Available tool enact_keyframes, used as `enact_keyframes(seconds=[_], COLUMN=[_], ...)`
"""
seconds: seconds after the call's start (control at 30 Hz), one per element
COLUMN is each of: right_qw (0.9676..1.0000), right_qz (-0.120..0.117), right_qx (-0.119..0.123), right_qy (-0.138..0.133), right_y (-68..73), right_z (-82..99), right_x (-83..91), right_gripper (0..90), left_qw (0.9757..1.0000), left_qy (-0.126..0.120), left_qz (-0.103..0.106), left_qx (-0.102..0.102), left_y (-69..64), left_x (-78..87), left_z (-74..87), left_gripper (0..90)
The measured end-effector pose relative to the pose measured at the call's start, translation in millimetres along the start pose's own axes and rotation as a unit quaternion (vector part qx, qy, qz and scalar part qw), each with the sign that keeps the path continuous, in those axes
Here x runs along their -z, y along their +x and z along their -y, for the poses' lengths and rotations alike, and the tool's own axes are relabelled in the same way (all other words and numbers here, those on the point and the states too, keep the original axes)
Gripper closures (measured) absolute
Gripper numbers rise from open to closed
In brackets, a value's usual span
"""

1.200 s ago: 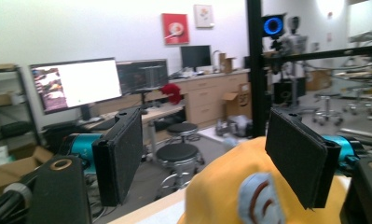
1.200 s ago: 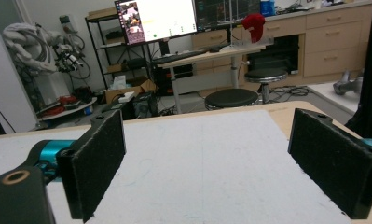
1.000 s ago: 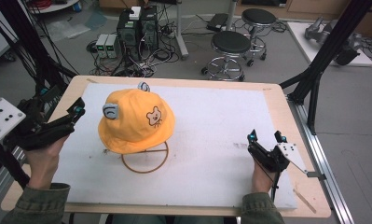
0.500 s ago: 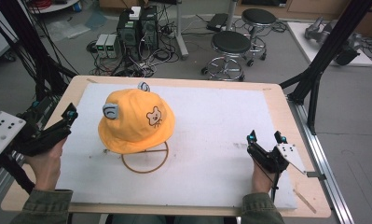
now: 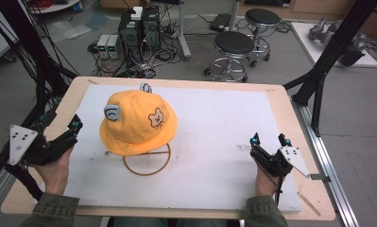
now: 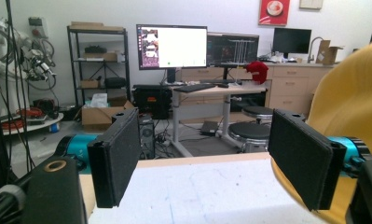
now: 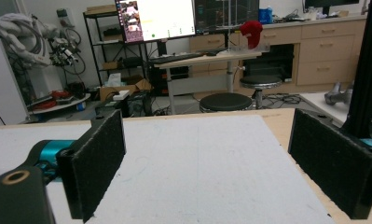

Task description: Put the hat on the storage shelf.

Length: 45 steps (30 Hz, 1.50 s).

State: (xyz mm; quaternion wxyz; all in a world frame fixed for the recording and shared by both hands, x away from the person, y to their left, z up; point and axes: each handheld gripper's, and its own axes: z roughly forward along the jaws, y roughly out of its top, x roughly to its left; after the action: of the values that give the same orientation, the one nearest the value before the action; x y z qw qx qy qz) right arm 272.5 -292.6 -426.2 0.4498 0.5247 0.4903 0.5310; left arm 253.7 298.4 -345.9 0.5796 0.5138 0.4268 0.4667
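The left tool (image 5: pixel 63 135) sat low at the near left edge of the table (image 5: pixel 280 101), its jaws spread wide apart with nothing between them. The yellow hat (image 5: pixel 138 124) stood just to that tool's right and a little ahead of it, close but not touching, perched on a round wire stand (image 5: pixel 147 161) whose ring rested on the white mat (image 5: pixel 224 142). In the left gripper view the hat's yellow brim (image 6: pixel 356 93) bulged in beside the right-hand jaw, outside the gap. The hat carried a small bear face on the side towards the person and two grey ears.

The right tool (image 5: pixel 270 140) rested on the mat well away from the hat, which lay far off to its left. Its jaws were also wide apart and held nothing; bare mat (image 7: pixel 207 158) stretched ahead of them.
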Motion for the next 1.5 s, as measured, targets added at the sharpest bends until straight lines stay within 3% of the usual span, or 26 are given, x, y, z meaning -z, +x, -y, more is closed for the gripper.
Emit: enact_keyframes(seconds=[0.53,0.9,1.07,1.13,1.27,1.5], right_qw=[0.9998,0.9995,0.9996,0.9993,0.9994,0.9992], right_qz=[-0.015,-0.023,-0.023,-0.021,-0.014,-0.022], right_qx=[-0.005,-0.016,-0.015,-0.030,-0.033,-0.032], right_qy=[0.012,0.011,0.005,0.004,0.002,0.007], right_y=[1.3,2.0,0.4,-3.4,-7.4,-4.0], right_z=[-0.1,-0.3,0.5,2.3,2.8,4.1], right_x=[6.6,10.1,10.7,11.5,11.5,11.0], right_gripper=[9.8,9.9,9.9,9.9,9.9,9.9], left_qw=[0.9990,0.9981,0.9976,0.9975,0.9977,0.9974], left_qy=[0.033,0.054,0.061,0.062,0.059,0.060], left_qz=[-0.028,-0.025,-0.025,-0.025,-0.025,-0.025], left_qx=[0.010,0.017,0.023,0.023,0.022,0.031], left_y=[15.1,13.7,12.8,13.1,13.3,15.2], left_x=[-4.3,-3.6,-2.4,-2.1,-1.5,-1.2], left_z=[44.3,66.1,72.0,72.8,73.2,74.8], left_gripper=[24.6,25.0,25.0,25.0,25.9,26.4])
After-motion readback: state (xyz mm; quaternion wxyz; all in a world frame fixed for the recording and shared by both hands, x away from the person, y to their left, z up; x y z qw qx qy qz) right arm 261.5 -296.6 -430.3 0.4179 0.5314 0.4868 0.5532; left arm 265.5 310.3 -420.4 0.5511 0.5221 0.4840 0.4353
